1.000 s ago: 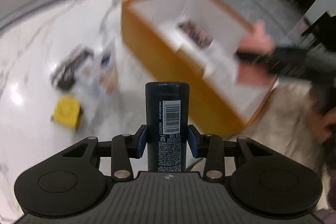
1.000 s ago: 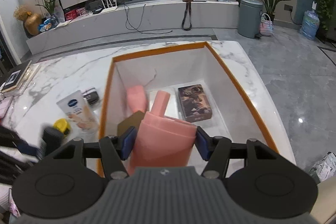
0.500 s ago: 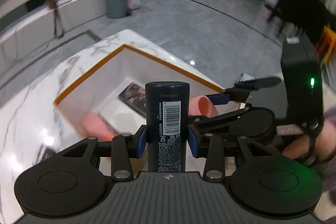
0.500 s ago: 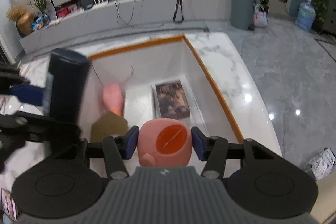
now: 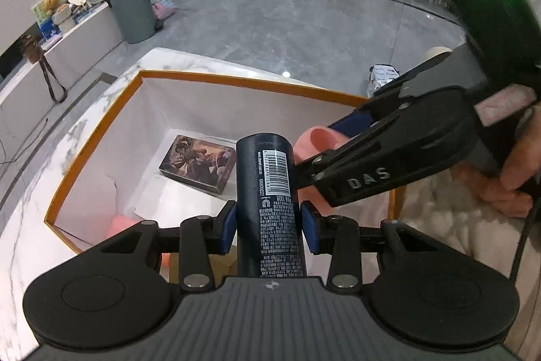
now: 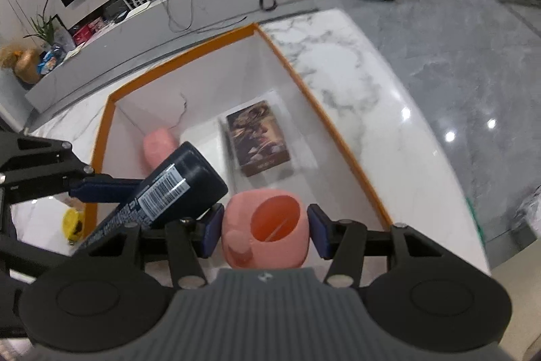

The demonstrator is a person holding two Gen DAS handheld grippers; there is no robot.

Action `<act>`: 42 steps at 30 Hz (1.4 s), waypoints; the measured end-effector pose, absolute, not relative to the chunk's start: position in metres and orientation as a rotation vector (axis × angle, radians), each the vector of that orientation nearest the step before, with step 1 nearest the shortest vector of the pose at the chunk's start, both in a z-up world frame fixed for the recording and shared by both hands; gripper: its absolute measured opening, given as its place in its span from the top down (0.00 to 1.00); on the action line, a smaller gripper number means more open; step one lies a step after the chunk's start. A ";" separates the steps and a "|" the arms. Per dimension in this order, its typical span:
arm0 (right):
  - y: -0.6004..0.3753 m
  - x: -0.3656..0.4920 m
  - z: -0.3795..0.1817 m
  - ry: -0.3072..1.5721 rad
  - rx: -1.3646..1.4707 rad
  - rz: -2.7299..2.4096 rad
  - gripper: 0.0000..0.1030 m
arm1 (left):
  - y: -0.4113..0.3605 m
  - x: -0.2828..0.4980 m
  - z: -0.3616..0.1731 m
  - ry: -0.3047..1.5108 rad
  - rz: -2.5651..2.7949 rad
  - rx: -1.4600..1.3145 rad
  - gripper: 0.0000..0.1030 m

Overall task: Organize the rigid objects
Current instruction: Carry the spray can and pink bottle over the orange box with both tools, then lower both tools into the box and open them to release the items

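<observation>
Left wrist view first: the left gripper (image 5: 267, 224) is clamped mid-body on a dark spray can (image 5: 267, 192), hard, smooth, probably slippery, so that mid-body grip suits it. Over on the right, the right gripper (image 6: 266, 234) pinches a pink cup (image 6: 267, 225) across its stiff, light-looking walls. Both hang above the orange-rimmed box (image 6: 324, 120), where a picture-covered box (image 6: 258, 137) lies flat on the floor.

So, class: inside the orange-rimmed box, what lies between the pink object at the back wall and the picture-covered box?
Nothing: bare white box floor separates the pink object from the picture-covered box, seen in the right wrist view.
</observation>
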State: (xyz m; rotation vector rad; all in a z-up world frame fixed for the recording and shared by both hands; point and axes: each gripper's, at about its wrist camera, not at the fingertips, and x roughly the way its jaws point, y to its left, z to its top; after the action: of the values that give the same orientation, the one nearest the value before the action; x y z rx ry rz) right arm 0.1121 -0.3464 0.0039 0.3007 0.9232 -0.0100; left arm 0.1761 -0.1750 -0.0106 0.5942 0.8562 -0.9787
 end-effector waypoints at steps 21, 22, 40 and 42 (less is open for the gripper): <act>-0.330 0.110 -0.002 0.991 0.173 0.059 0.41 | -0.184 0.176 -0.061 0.983 -0.982 0.679 0.58; -0.330 0.110 -0.002 0.990 0.169 0.057 0.41 | -0.183 0.177 -0.061 0.989 -0.978 0.672 0.58; -0.324 0.104 0.010 0.947 0.143 0.041 0.39 | -0.147 0.160 -0.014 0.917 -0.928 0.586 0.57; -0.318 0.102 0.015 0.937 0.145 0.058 0.39 | -0.140 0.160 -0.005 0.909 -0.913 0.557 0.57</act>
State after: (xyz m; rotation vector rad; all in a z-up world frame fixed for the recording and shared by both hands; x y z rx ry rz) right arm 0.1017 -0.3179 0.0147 0.1449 0.9370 0.0578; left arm 0.1596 -0.1396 -0.0050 0.5572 0.9088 -0.9125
